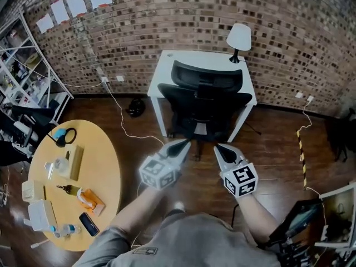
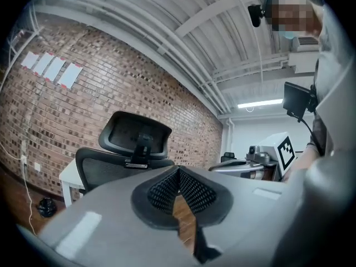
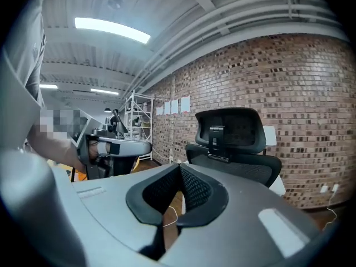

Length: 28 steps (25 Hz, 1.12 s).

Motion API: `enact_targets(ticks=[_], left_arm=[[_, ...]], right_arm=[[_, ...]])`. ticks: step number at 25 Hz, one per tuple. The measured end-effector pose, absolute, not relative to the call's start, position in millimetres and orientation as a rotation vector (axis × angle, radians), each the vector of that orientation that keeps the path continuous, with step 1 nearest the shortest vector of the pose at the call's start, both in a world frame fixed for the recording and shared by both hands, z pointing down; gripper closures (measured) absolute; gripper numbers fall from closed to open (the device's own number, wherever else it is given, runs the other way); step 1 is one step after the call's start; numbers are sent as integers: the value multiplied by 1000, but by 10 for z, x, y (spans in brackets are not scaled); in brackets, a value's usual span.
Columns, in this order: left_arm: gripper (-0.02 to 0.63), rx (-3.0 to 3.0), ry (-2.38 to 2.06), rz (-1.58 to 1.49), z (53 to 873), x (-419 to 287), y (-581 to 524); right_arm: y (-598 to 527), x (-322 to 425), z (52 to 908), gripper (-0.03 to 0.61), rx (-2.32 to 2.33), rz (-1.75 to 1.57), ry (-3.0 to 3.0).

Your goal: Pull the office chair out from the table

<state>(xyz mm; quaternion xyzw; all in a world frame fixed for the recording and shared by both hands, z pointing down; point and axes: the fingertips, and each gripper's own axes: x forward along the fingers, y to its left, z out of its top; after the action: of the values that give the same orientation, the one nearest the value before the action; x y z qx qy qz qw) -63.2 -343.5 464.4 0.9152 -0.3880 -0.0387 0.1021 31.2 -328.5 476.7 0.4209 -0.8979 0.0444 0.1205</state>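
A black office chair (image 1: 204, 102) with a mesh back and headrest stands tucked under a small white table (image 1: 167, 65) against the brick wall. Its back faces me. My left gripper (image 1: 185, 144) and right gripper (image 1: 218, 148) are both held out in front of me, short of the chair and touching nothing. Both are shut with nothing between the jaws. The chair's headrest (image 2: 136, 135) fills the left gripper view ahead of the shut left gripper (image 2: 179, 170). In the right gripper view the chair (image 3: 233, 143) rises just beyond the shut right gripper (image 3: 181, 168).
A white lamp (image 1: 239, 38) stands on the table's right end. A round yellow table (image 1: 108, 171) with several small items is at my left. White cables (image 1: 119, 118) trail across the wood floor. Metal shelving (image 1: 22, 77) lines the far left; equipment (image 1: 311, 221) sits at lower right.
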Motion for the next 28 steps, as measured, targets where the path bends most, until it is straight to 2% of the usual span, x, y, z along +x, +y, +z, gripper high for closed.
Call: enact_targets(ticks=[8,18,21,24,28], left_arm=[[612,2752,-1067,-77,4671,-983,-4285],[612,2805,-1158,101,4823,-981,-5239],[607,2856,-1197,214,4888,-1049,-5526],[496,2884,-1265,365,4976,-1136,-5780],[389,2886,-1310,552,5138,-1244,-6102]], right_arm=[[-4016,193,4875,568,1337,116,-2495],[-4916,689,5026,566,1368,24,-2393],[-5198,828,5087,514,1342,-28,-2340],[-5429,971,5108,439,1300,-81,-2282],[-5722,1231,5154,359,1269,-134,-2196]])
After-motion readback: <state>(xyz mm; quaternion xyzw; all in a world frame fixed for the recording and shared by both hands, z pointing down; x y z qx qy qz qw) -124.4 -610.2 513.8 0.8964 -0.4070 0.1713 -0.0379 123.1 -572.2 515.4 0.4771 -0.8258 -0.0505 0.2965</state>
